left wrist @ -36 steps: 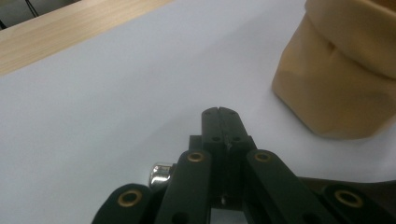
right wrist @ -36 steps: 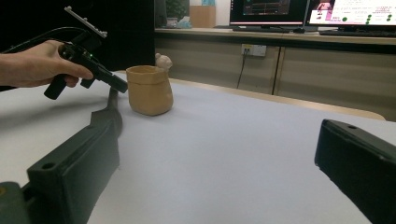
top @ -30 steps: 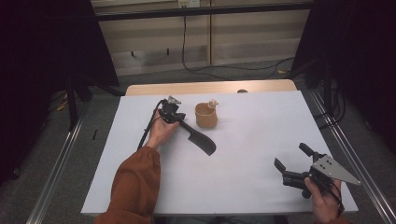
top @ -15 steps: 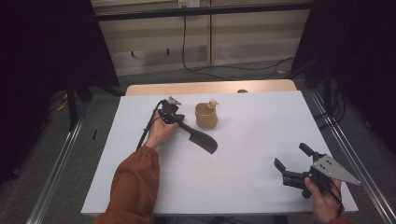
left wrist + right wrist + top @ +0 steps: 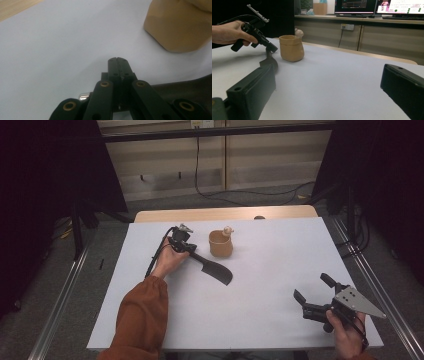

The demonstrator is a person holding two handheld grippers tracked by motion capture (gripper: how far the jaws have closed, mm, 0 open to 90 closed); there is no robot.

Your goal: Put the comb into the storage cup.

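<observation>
High view: the left gripper (image 5: 192, 251), jaws pressed together on the handle of a black spatula (image 5: 216, 270), holds it low on the table (image 5: 260, 320) just beside the brown cup (image 5: 220, 244). The right gripper (image 5: 315, 290) rests with jaws apart, well away.

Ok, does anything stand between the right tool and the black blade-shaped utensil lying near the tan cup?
Nothing visible does. Bare white table lies between the open right tool and the black blade-shaped utensil. The tan cup stands beyond the utensil, off that line.
</observation>
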